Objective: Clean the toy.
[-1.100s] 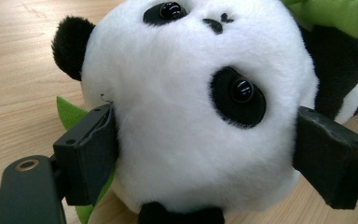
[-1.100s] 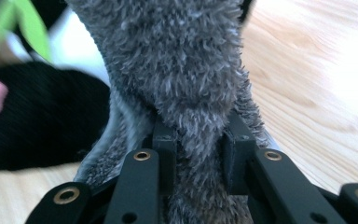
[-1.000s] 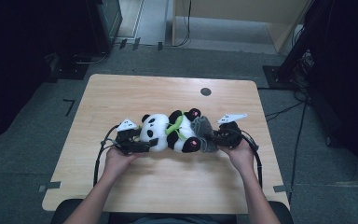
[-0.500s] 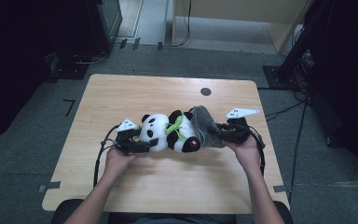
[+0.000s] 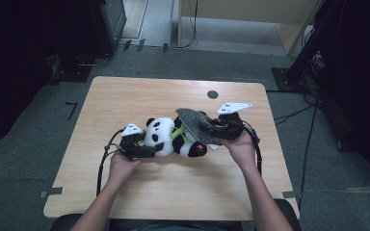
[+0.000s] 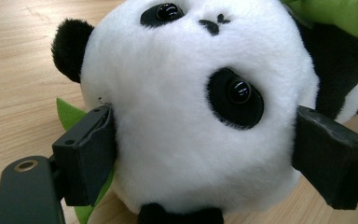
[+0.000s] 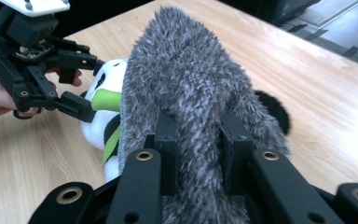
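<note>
The left gripper clamps the panda head, anchoring it (jaws spread wide). Beside the panda, the right gripper pinches the grey cloth for draping.

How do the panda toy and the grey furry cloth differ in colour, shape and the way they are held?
The panda toy is black and white with green parts; the grey furry cloth is one mottled grey. The panda toy is round and stuffed, while the cloth is thin and folds over. The left gripper holds the panda's head between wide jaws; the right gripper pinches the cloth narrowly. Both look soft and fuzzy.
</note>
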Demonstrator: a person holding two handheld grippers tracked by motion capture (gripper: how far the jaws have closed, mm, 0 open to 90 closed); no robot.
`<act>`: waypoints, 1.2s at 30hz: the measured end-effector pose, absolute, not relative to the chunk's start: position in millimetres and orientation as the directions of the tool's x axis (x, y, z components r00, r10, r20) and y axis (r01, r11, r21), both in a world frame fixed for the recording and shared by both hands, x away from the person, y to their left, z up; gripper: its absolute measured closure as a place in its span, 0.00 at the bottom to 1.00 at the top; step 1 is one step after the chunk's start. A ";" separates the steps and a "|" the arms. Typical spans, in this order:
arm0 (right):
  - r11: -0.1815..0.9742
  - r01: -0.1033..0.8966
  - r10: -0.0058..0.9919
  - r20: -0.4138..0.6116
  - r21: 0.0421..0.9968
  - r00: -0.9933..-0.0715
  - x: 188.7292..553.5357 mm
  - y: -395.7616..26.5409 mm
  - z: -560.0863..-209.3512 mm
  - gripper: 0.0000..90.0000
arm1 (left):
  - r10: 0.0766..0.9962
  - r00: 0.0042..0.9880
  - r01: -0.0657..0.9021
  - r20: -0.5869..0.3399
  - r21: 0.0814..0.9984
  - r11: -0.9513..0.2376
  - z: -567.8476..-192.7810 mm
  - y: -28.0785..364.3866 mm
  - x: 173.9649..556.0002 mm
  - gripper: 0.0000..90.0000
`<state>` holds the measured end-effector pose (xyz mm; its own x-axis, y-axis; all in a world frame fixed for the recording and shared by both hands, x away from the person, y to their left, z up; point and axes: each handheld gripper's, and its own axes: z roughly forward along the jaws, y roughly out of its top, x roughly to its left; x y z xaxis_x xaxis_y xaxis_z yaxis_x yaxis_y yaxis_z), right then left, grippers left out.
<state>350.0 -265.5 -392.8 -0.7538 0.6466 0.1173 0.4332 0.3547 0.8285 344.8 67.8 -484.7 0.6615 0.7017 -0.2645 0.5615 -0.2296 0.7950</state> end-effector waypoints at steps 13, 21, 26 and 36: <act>0.392 0.475 0.640 0.137 0.788 -0.756 360.1 -253.1 -422.1 0.81 | 0.706 0.667 0.546 -0.238 0.800 -0.246 -484.8 65.8 342.5 0.15; 0.371 0.507 0.649 0.174 0.778 -0.741 359.5 -267.3 -433.5 0.82 | 0.705 0.668 0.550 -0.237 0.796 -0.253 -484.4 65.3 343.2 0.15; 0.359 0.544 0.671 0.195 0.758 -0.715 356.6 -277.6 -441.9 0.82 | 0.702 0.671 0.550 -0.241 0.796 -0.253 -484.9 66.0 343.4 0.15; 0.373 0.639 0.732 0.210 0.672 -0.649 354.6 -294.0 -467.2 0.82 | 0.687 0.684 0.540 -0.245 0.804 -0.250 -486.0 68.3 345.1 0.15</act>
